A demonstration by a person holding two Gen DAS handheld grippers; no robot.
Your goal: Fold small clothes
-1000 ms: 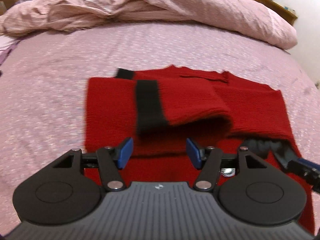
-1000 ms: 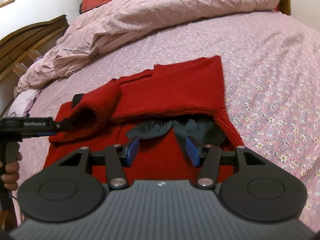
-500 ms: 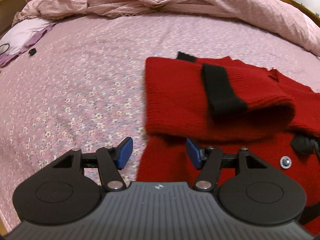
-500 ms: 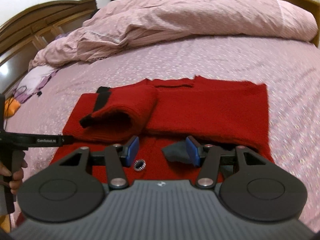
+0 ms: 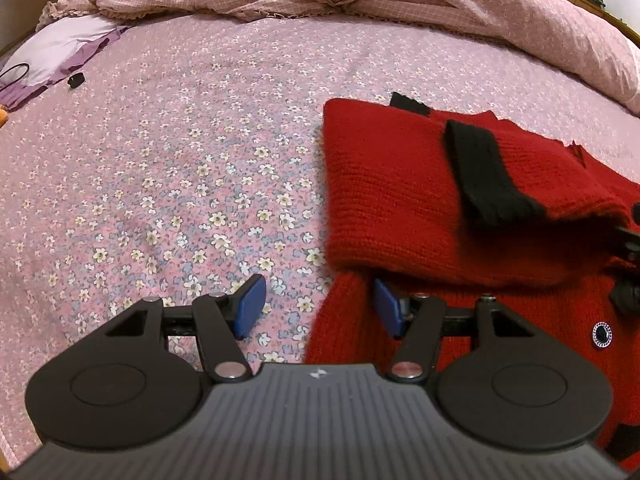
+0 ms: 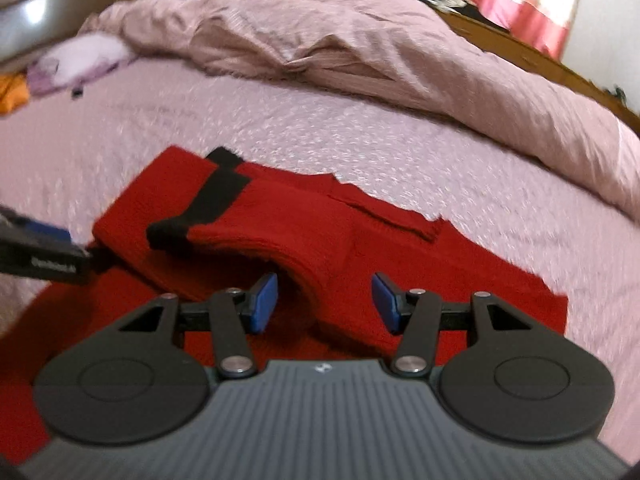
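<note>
From the left wrist, the left gripper (image 5: 316, 308) hangs with its blue pads apart and nothing between them, right over the near left edge of the red sweater (image 5: 400, 208), which lies partly folded on the flowered pink bedsheet (image 5: 180, 168); a black-cuffed sleeve (image 5: 480, 172) is laid across it and a round button (image 5: 602, 335) shows lower right. From the right wrist, a blurred view, the right gripper (image 6: 325, 303) also stands with jaws apart, empty, above the sweater's raised fold (image 6: 296, 256), with a rumpled pink duvet (image 6: 360, 40) beyond.
</note>
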